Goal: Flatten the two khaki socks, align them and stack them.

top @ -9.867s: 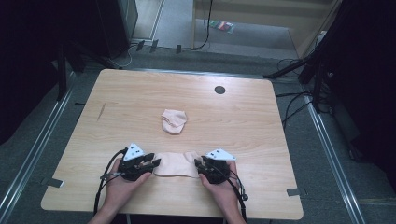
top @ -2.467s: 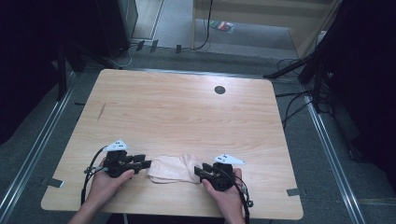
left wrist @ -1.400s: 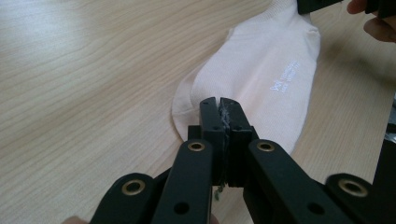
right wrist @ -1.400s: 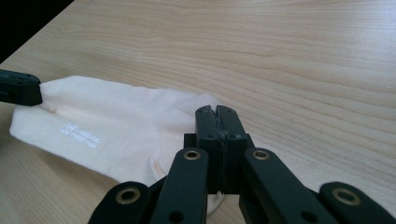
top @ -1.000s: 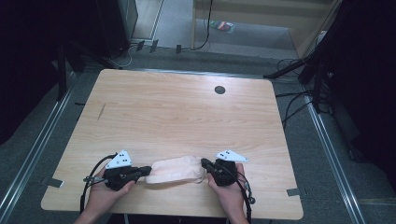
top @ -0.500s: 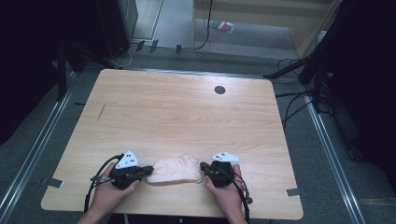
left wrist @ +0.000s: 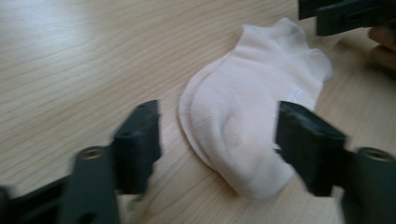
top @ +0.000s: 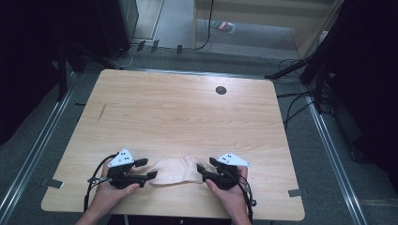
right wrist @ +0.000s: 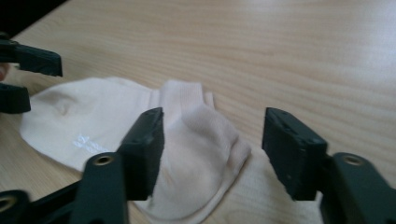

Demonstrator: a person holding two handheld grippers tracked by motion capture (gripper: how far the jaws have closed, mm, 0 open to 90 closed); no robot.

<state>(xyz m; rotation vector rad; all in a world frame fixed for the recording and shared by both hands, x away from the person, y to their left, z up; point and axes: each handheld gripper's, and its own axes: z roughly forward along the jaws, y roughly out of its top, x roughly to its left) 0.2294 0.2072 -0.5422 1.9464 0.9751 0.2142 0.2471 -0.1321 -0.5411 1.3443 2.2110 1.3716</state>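
From the high view, a pale pink sock pair (top: pixel 176 170) lies flat near the near edge of the wooden bench (top: pixel 187 117), long axis running left to right between the left tool (top: pixel 149 168) and right tool (top: pixel 202 167); grey floor, metal rails and cables surround the bench. In the left gripper view, the left tool (left wrist: pixel 217 140) is spread wide and released around the toe end (left wrist: pixel 243 135). In the right gripper view, the right tool (right wrist: pixel 212 144) is likewise released over the cuff end (right wrist: pixel 196 158).
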